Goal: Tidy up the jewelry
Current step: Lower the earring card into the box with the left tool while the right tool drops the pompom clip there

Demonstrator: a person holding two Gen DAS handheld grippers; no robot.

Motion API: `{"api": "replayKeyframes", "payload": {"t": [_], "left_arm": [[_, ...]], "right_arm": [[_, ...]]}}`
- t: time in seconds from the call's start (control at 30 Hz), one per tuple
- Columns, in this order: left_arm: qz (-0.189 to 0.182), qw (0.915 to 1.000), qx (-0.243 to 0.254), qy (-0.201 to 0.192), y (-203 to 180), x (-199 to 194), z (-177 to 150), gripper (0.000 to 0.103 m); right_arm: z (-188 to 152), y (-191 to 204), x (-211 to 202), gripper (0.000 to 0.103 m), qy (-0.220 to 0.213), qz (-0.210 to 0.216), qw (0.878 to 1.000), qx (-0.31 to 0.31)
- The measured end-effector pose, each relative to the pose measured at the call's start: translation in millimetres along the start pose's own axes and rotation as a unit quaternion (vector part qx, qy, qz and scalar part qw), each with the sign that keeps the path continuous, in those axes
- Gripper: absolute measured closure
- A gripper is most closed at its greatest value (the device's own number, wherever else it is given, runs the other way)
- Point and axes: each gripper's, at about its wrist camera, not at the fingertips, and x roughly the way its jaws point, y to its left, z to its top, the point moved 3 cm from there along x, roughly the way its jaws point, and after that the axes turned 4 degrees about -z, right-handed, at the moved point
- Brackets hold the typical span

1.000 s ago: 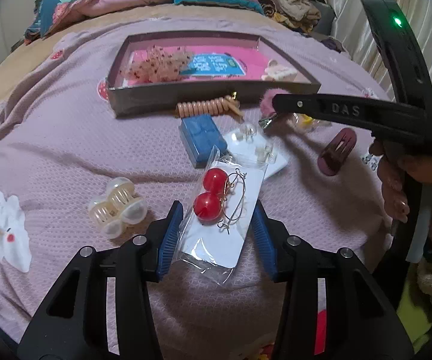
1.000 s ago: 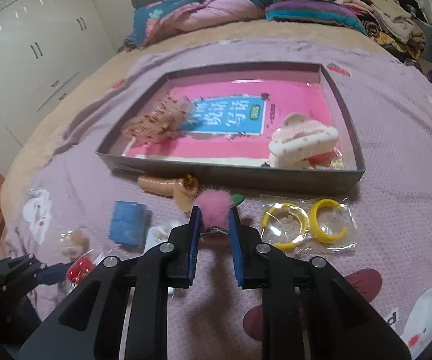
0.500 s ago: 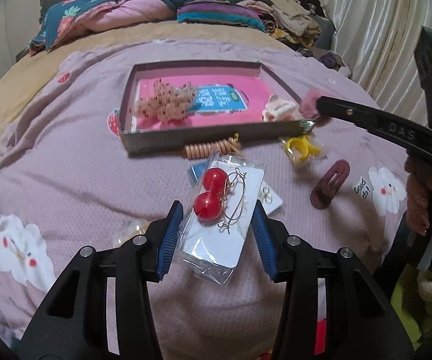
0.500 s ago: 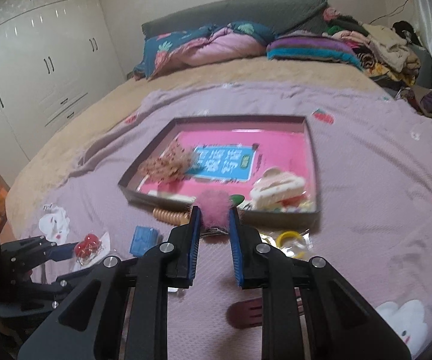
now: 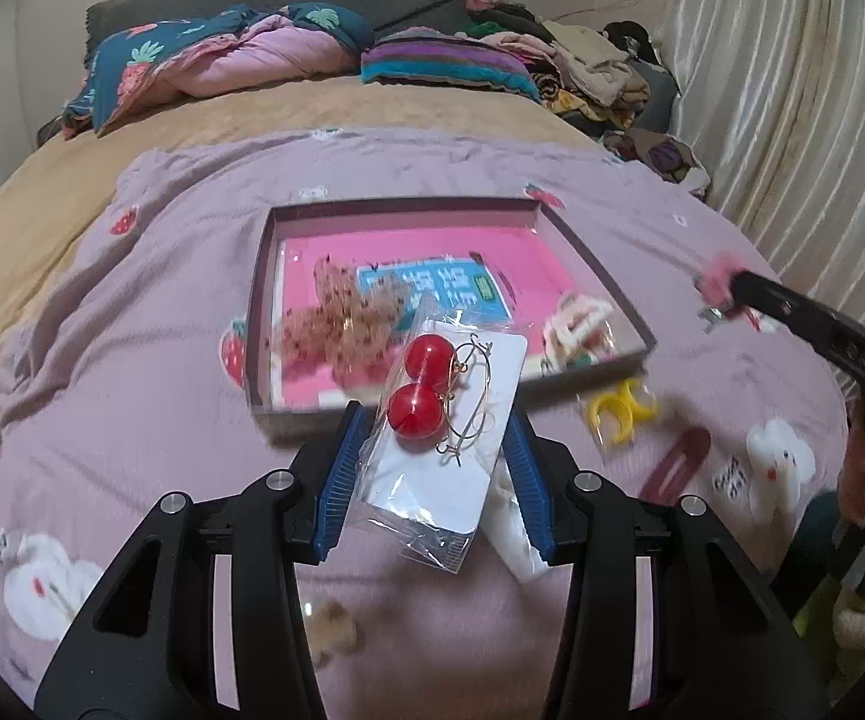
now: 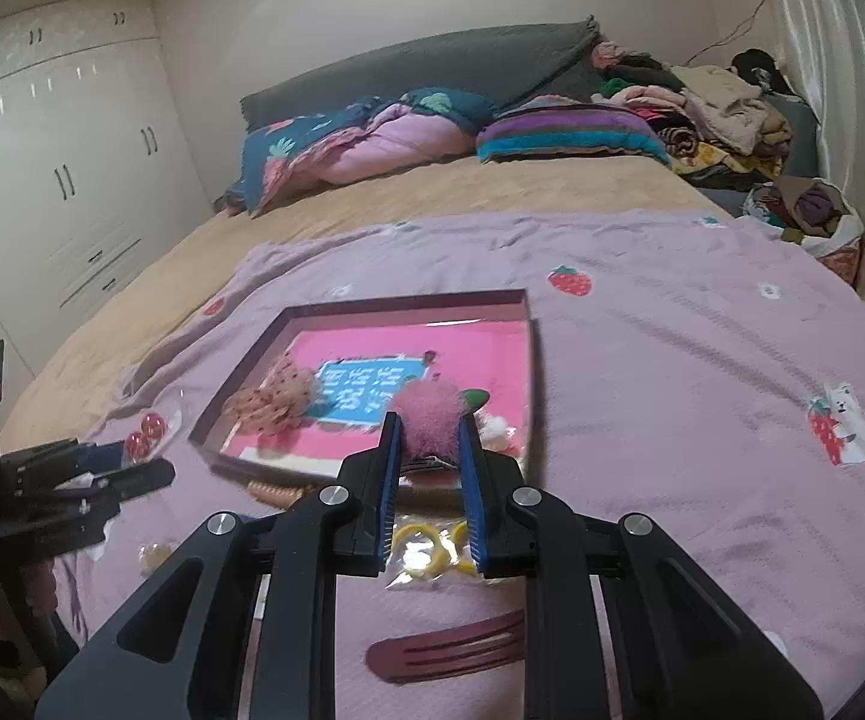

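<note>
My left gripper (image 5: 435, 420) is shut on a clear packet of red ball earrings (image 5: 447, 420) and holds it in the air in front of the near wall of the dark tray (image 5: 600, 267). My right gripper (image 6: 430, 426) is shut on a pink fluffy hair clip (image 6: 432, 414) and holds it above the tray's (image 6: 531, 372) near right part. The tray has a pink floor and holds a brown speckled scrunchie (image 5: 336, 324) and a white claw clip (image 5: 576, 324). The right gripper shows in the left wrist view (image 5: 717, 291), the left gripper in the right wrist view (image 6: 132, 450).
On the purple blanket lie a yellow hoop earring packet (image 5: 621, 414), a dark red snap clip (image 6: 450, 651), a beige coil hair tie (image 6: 276, 492) and a pale claw clip (image 5: 330, 633). Pillows and a pile of clothes lie at the far end of the bed.
Both grippers have risen from the blanket with their items and moved toward the tray. The earring packet and the pink clip now hang in the air.
</note>
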Motion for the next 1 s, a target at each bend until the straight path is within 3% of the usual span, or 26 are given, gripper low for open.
{"api": "replayKeyframes", "payload": {"t": [0.43,1.0], "left_arm": [[0.002,1.0000,-0.004,0.001,2,46,42,0.065],[0.002,0.9987,-0.007,0.050,14,115,35,0.065]], "right_arm": [[22,-19,8,0.085,-0.018,-0.014,1.000,0.012],[51,-22,62,0.085,-0.009,-0.029,1.000,0.006]]}}
